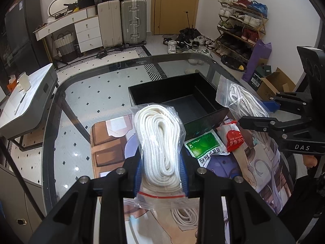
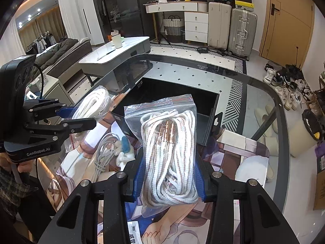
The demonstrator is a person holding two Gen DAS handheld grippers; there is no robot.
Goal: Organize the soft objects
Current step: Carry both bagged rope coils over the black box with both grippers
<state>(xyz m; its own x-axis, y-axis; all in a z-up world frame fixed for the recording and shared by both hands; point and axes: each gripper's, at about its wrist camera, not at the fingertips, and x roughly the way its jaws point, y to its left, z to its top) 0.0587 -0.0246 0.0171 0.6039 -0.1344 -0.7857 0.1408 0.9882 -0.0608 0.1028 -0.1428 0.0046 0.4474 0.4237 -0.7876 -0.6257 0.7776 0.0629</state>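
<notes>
Rope bags, two of them, both lifted off the glass table (image 1: 85,85). Left gripper (image 1: 161,172) is clamped narrow on a clear zip bag of plain white rope (image 1: 160,140), blue pads squeezing the coil near its lower end, red zip strip hanging below the fingers. Right gripper (image 2: 169,180) is closed on a zip bag of white-and-brown striped cord (image 2: 170,154), bag upright, zip end up top. Both bags hang above a printed mat (image 1: 113,146), just in front of a black open box (image 1: 178,95) with a divider inside. On the mat: green-white packet (image 1: 205,146), red-capped item (image 1: 234,140), loose grey cable (image 2: 103,154), small blue-and-white fuzzy thing (image 2: 125,148).
</notes>
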